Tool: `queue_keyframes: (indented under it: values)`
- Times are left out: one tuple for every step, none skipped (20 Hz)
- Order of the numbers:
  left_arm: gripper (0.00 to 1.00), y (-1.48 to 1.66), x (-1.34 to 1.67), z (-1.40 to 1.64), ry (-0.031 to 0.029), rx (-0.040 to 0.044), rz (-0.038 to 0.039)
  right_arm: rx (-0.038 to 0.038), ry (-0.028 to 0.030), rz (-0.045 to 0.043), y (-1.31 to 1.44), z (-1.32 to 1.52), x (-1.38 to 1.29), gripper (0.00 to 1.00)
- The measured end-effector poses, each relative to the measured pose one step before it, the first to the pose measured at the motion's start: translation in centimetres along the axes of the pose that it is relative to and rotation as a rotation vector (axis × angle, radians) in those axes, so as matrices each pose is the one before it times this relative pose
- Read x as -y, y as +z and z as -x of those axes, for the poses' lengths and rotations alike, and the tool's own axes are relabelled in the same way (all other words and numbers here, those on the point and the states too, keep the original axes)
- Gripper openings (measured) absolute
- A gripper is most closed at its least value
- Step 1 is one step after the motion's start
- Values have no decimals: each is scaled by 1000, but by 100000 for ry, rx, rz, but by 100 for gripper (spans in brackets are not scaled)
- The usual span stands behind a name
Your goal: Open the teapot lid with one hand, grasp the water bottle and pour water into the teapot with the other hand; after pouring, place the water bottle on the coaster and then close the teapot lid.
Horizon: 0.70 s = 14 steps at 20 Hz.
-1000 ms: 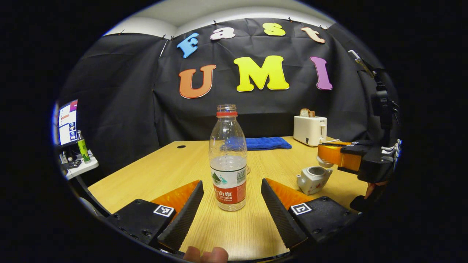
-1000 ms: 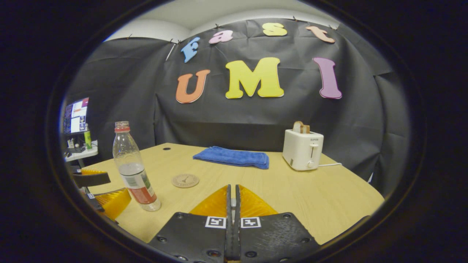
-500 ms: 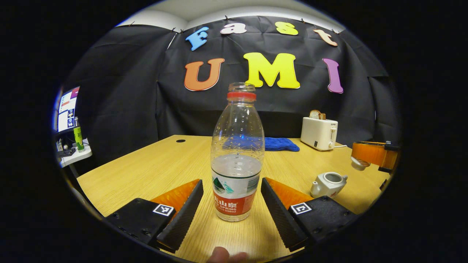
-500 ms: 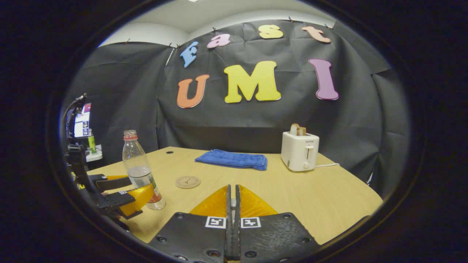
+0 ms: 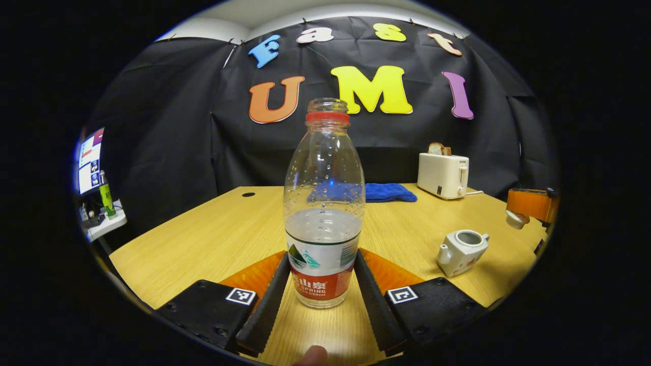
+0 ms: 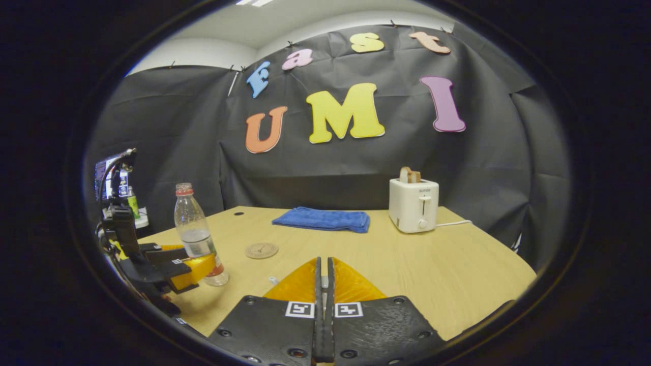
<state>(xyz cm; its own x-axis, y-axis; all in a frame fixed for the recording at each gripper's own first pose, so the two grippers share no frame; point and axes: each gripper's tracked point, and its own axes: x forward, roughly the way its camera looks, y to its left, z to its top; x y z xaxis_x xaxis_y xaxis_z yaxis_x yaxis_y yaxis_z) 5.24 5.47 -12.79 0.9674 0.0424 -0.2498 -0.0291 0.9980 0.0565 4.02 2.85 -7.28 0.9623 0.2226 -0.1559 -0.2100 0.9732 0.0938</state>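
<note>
Right tongs [image 5: 529, 206] are cut off at the edge, so whatever they pinch [image 6: 324, 281] is basically hidden. Blue towel [image 5: 389, 192] sits partly behind the bottle [image 5: 324, 213].

Both views sit low over the table [image 5: 213, 239], facing the back wall: the left gripper view close behind the water bottle [image 5: 324, 203], the right gripper view farther right, sharing bottle, blue towel [image 6: 321, 219] and toaster [image 6: 413, 204].
</note>
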Motion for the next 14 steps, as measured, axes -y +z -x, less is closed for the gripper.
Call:
queue_keyframes:
  values:
    - [78, 195, -476, 237, 1807, -160, -3762, -406, -262, -342, -129, 35, 560, 0]
    - [78, 255, -491, 258, 1836, -459, -4440, -410, -277, -451, -189, 39, 531, 0]
    - [77, 154, -315, 133, 1051, -386, -5160, -569, 21, -447, -64, 54, 438, 0]
    - [77, 452, -415, 159, 1537, 896, -6073, -362, 85, -208, -113, 41, 283, 0]
    - [76, 406, -872, 221, 3012, 579, -7031, -493, 153, 130, -41, 106, 315, 0]
    - [76, 412, -806, 40, 2885, 994, -7929, -433, 264, 318, -153, 109, 188, 0]
    - [76, 345, -733, 121, 3132, 788, -7475, -190, 299, 178, 13, 88, 186, 0]
    - [76, 391, -642, 183, 2712, 1185, -6450, -168, 439, 190, -36, 136, 223, 0]
    - [76, 332, -372, 62, 1467, 848, -5539, -119, 213, 94, 74, 109, 227, 0]
    - [76, 4, -393, -9, 1027, -158, -5438, 205, 61, 421, 44, 146, 168, 0]
    - [75, 195, -280, 16, 881, 545, -5911, -232, -110, 684, 172, 154, 315, 0]
    - [75, 89, -506, 128, 1429, 302, -6401, -104, 205, 291, 79, 172, 189, 0]
    - [75, 83, -608, 51, 1558, 685, -6582, 310, -158, -245, 314, 141, 281, 0]
    - [75, -28, -747, 61, 1840, 11, -5400, 308, -376, -531, 210, 60, 361, 0]
